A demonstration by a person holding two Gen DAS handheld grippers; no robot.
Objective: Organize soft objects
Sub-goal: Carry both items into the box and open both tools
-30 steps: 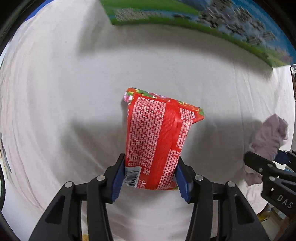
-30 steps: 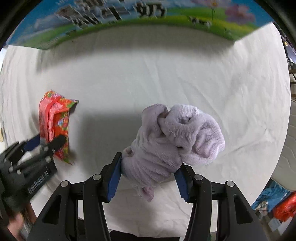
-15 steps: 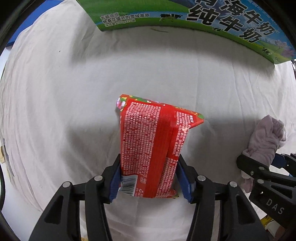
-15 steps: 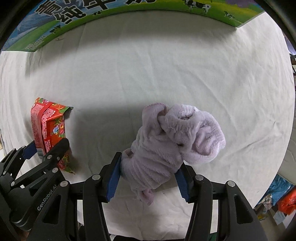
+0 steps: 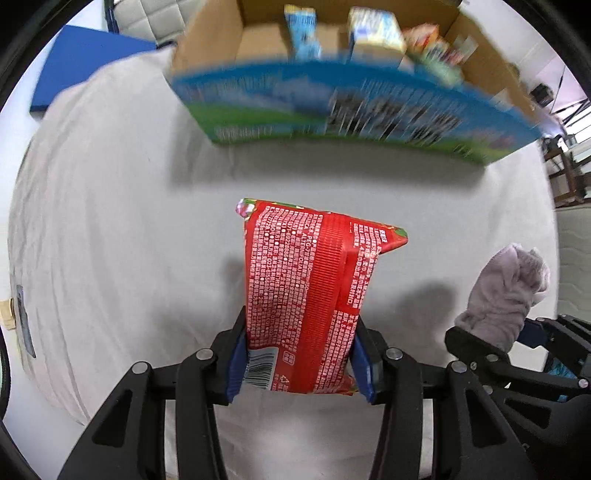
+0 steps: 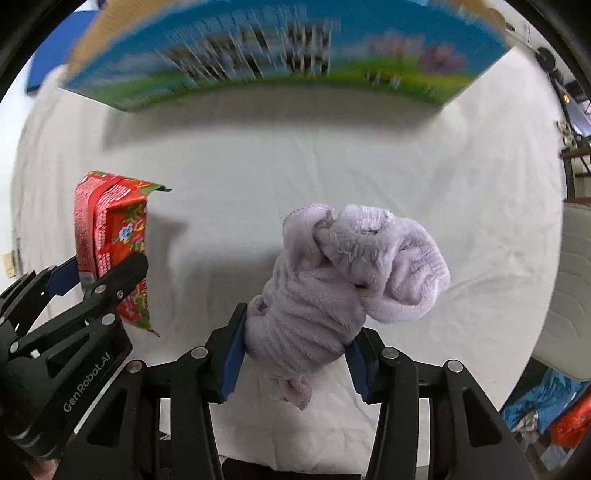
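Observation:
My left gripper (image 5: 299,354) is shut on a red snack packet (image 5: 310,295) and holds it above the white cloth. The packet also shows at the left of the right wrist view (image 6: 110,236). My right gripper (image 6: 295,354) is shut on a bunched lilac fleece cloth (image 6: 347,273), held above the white cloth. That cloth also shows at the right of the left wrist view (image 5: 506,291). An open cardboard box with a blue and green printed side (image 5: 332,107) stands ahead on the far side; it also shows in the right wrist view (image 6: 280,62).
The box holds several cartons and packets (image 5: 373,33). A white sheet (image 5: 110,221) covers the surface. A blue board (image 5: 85,66) lies at the far left. A mattress edge (image 6: 576,280) and coloured clutter (image 6: 554,410) are at the right.
Both grippers have risen and tilted up with their loads. The box has come further into view, its open top and contents now showing in the left wrist view. The view is motion-blurred.

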